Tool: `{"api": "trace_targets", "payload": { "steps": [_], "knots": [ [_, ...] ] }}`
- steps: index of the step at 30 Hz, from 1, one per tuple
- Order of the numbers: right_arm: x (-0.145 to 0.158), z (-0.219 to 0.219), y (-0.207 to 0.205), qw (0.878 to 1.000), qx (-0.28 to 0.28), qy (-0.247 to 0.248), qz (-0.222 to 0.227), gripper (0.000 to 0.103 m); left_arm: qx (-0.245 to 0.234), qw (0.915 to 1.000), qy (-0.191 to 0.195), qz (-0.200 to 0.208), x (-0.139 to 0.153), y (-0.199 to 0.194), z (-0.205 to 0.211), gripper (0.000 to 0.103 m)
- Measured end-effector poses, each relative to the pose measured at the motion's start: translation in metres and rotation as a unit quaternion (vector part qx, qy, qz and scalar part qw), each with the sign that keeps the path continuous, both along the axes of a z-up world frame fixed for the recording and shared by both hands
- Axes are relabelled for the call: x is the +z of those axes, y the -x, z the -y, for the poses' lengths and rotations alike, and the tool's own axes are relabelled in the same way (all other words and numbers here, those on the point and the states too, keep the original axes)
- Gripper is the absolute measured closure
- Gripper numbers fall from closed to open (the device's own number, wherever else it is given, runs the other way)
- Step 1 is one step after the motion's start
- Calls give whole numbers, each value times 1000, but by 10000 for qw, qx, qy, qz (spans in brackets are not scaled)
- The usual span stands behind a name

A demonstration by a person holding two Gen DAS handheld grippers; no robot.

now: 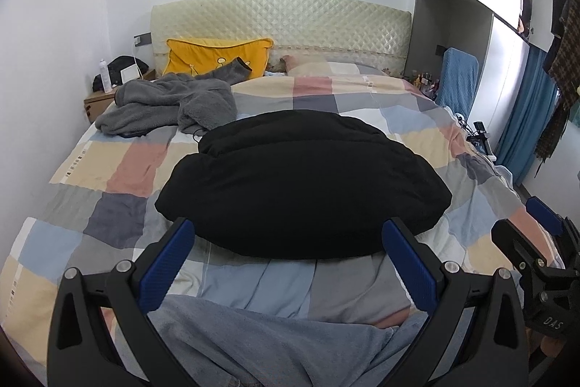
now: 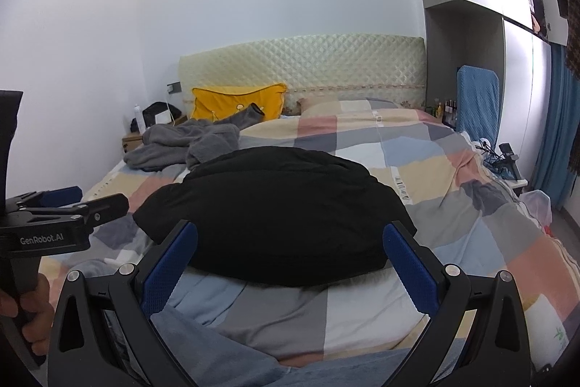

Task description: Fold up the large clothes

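Left wrist view | left gripper (image 1: 288,258) and right gripper (image 2: 290,260) both released, empty | black padded jacket (image 1: 301,184) folded on bed (image 1: 119,169) | risk: puffy filling springs fold apart.

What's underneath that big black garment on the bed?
The black garment lies on a checkered quilt that shows all around it. Whatever is beneath its middle, or folded inside it, is covered and cannot be seen.

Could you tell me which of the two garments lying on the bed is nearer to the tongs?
The black garment, lying compact in the middle of the quilt just beyond both open tongs; the grey fleece one lies crumpled farther off, by the yellow pillow.
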State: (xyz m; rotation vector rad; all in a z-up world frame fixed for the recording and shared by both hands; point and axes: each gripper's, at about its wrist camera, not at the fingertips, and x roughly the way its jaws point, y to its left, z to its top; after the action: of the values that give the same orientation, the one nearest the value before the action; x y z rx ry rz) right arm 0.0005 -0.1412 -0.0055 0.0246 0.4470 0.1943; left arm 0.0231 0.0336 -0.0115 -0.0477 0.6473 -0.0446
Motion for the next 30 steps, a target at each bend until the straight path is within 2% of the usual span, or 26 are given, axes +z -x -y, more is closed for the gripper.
{"api": "trace_targets", "payload": {
  "steps": [30],
  "knots": [
    [8, -2, 6, 10000, 22, 26, 37, 0, 20, 9999, 87, 79, 9, 6, -2, 0]
  ]
}}
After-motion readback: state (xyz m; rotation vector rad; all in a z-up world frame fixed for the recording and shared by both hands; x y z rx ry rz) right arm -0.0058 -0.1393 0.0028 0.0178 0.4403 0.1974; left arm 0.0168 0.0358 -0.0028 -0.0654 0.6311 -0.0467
